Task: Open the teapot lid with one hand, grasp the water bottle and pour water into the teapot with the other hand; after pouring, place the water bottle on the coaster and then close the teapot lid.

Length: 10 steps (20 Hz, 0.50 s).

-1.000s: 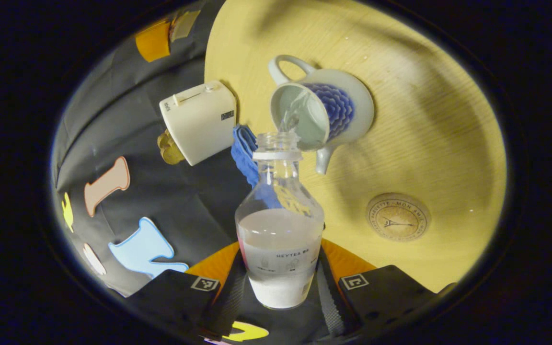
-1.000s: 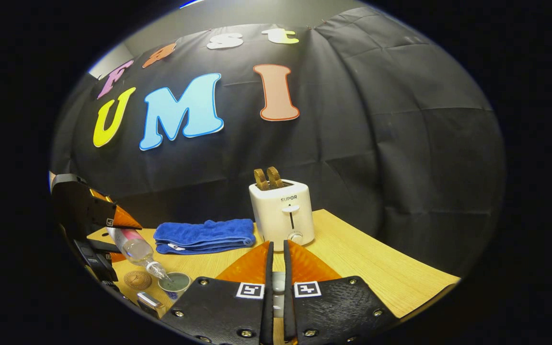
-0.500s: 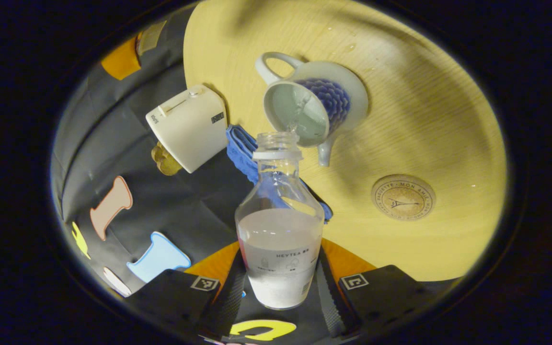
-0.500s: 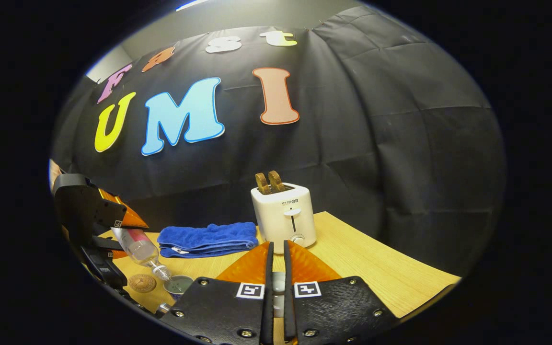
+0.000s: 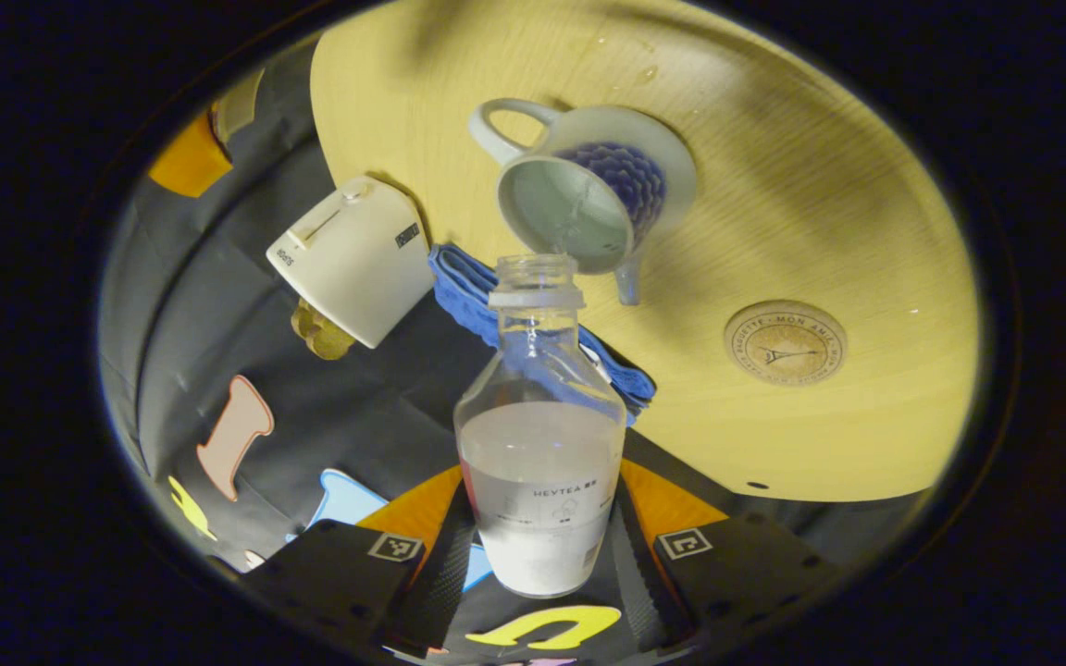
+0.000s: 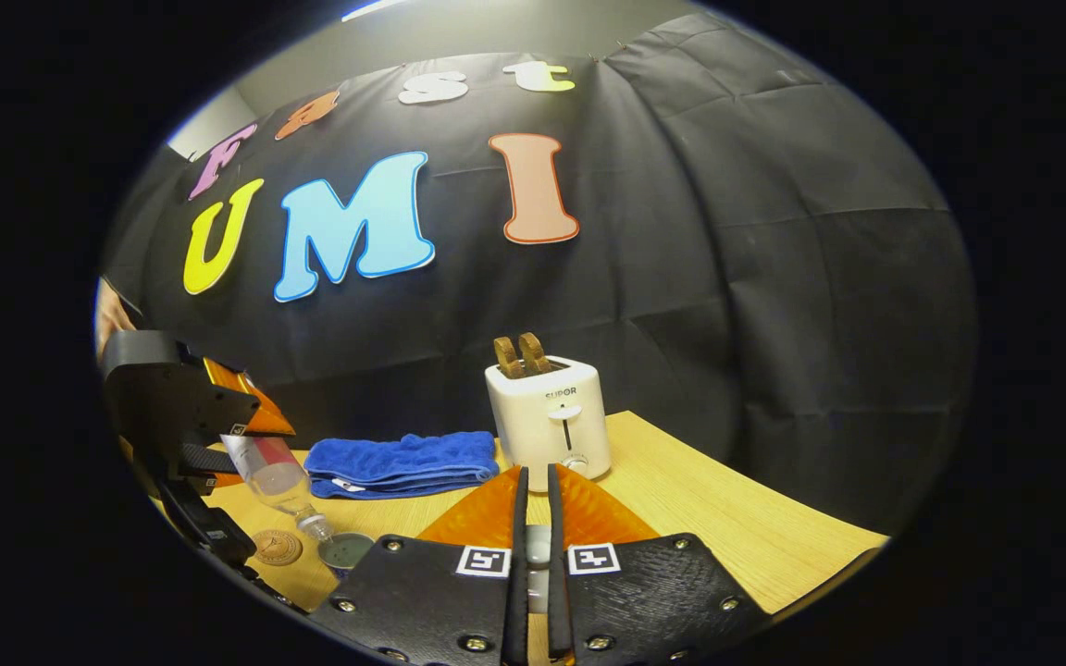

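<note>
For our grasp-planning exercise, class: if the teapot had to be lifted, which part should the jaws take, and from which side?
The loop handle: it sticks out from the teapot opposite the spout, thin enough to pinch across. Come from that handle side, clear of the water bottle tilted over the open mouth; the rounded body looks too wide.

- In the right gripper view the teapot [image 6: 345, 551] is half hidden behind the right gripper [image 6: 533, 555].
- Something pale between its fingers is too hidden to identify.
</note>
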Each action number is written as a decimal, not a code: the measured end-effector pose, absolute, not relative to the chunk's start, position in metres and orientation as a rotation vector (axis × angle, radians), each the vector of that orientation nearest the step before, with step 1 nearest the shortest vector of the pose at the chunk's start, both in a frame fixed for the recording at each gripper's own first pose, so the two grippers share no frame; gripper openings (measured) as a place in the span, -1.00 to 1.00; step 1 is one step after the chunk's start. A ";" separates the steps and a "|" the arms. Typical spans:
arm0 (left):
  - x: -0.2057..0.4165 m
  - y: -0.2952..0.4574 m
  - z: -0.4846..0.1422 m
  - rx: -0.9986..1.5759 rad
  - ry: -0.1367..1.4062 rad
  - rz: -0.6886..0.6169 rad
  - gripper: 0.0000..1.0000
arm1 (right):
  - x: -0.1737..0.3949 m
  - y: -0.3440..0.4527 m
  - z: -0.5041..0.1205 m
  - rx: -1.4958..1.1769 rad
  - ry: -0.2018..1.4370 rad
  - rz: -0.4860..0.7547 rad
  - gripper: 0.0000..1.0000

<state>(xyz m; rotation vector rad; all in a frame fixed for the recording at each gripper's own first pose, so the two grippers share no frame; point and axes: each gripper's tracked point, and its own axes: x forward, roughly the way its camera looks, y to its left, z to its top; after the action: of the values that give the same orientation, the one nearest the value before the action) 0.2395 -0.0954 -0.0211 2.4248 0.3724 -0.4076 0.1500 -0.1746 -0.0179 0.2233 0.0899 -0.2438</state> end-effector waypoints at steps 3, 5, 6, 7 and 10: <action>0.237 -0.098 -0.021 2.450 0.350 -0.397 0.65 | 0.149 -0.176 -0.018 0.225 0.092 -0.245 -0.83; 0.238 -0.098 -0.020 2.452 0.351 -0.393 0.65 | 0.149 -0.176 -0.017 0.229 0.093 -0.244 -0.83; 0.238 -0.099 -0.019 2.457 0.346 -0.391 0.65 | 0.150 -0.176 -0.018 0.230 0.093 -0.245 -0.84; 0.238 -0.098 -0.018 2.465 0.351 -0.385 0.65 | 0.149 -0.176 -0.017 0.231 0.092 -0.244 -0.84; 0.238 -0.100 -0.019 2.466 0.356 -0.390 0.65 | 0.149 -0.176 -0.017 0.227 0.091 -0.245 -0.84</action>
<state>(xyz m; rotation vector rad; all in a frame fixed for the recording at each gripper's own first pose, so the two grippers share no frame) 0.2379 -0.0997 -0.0189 2.4658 0.3559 -0.3895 0.1486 -0.1757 -0.0168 0.2272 0.0907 -0.2447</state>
